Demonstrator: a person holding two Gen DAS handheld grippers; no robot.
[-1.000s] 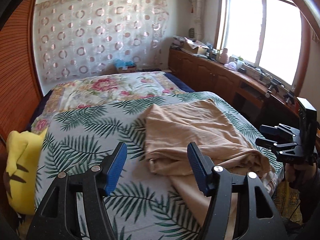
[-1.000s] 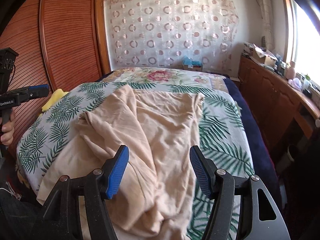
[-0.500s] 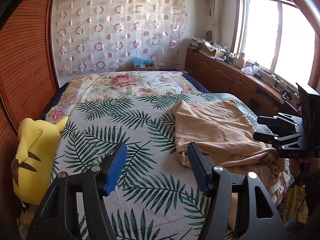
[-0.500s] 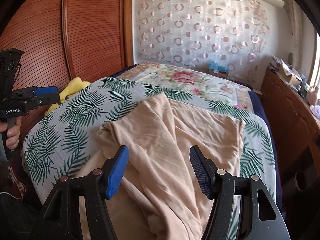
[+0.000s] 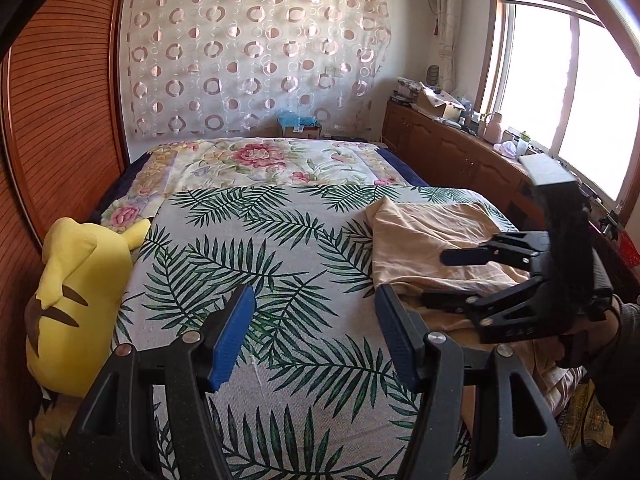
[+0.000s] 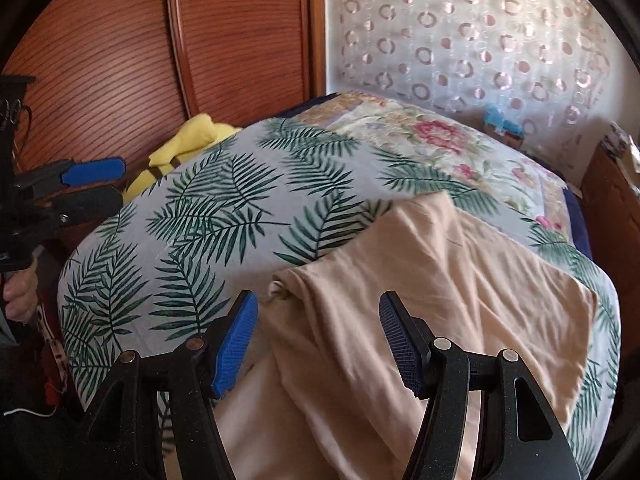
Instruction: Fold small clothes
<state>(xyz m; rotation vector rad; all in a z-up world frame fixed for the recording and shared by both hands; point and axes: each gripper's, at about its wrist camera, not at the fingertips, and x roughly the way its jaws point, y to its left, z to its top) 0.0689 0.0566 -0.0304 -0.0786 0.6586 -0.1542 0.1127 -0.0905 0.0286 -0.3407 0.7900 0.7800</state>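
Nearest the right wrist camera, the right gripper (image 6: 316,344) stands released, its blue pads spread with nothing pinched; the near part of the beige garment (image 6: 420,300) lies under and beyond them. That garment sits rumpled on the right side of the bed (image 5: 256,264), one bunched corner toward the middle and its near edge spilling over the foot of the mattress. The left gripper (image 5: 312,336) is likewise released and empty, hovering over bare palm-leaf bedspread just left of the cloth.

This looks like the approach before any fold: nothing is grasped, and the cloth is not yet spread flat. The next move probably calls for each gripper to find an edge or corner and pinch it, then draw the fabric smooth.

What kind of garment it is cannot be made out; its hanging lower part is cut off. Farther left, a yellow plush toy (image 5: 76,304) leans against the wooden wardrobe (image 5: 60,120).
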